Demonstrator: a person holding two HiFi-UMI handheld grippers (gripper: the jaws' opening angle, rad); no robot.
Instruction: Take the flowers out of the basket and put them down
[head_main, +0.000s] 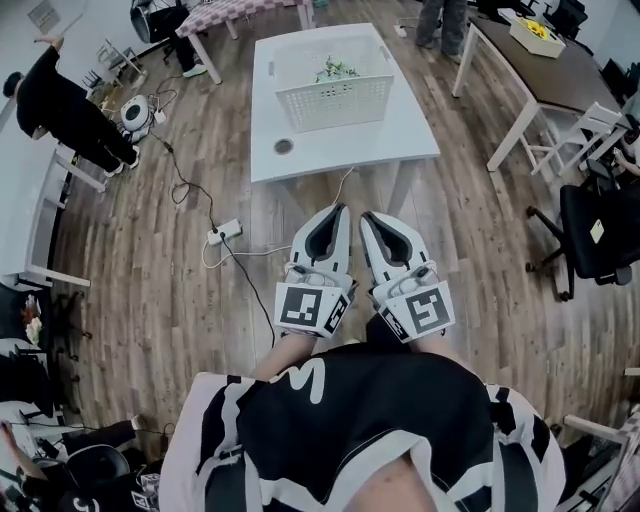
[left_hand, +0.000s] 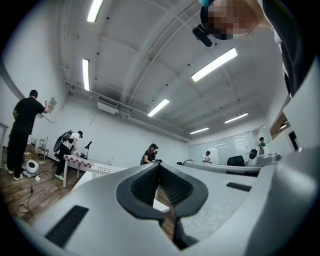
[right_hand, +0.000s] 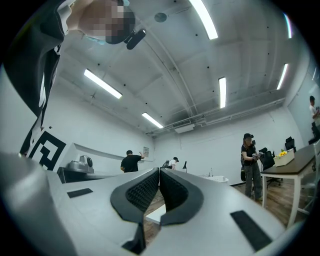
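The left tool (head_main: 337, 212) and right tool (head_main: 368, 217) are both closed and empty, just short of the desk (head_main: 405, 130). On the desk, flowers (head_main: 337, 70) lie in the basket (head_main: 335, 103).

surface: white table (head_main: 405, 128) | on it: white basket (head_main: 335, 103); dark round thing (head_main: 284, 146) near-left

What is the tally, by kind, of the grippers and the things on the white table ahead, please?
Grippers: 2, the left gripper and the right gripper, both shut.
Basket: 1
Bunch of flowers: 1, in the basket.
Small dark disc: 1
Total: 5
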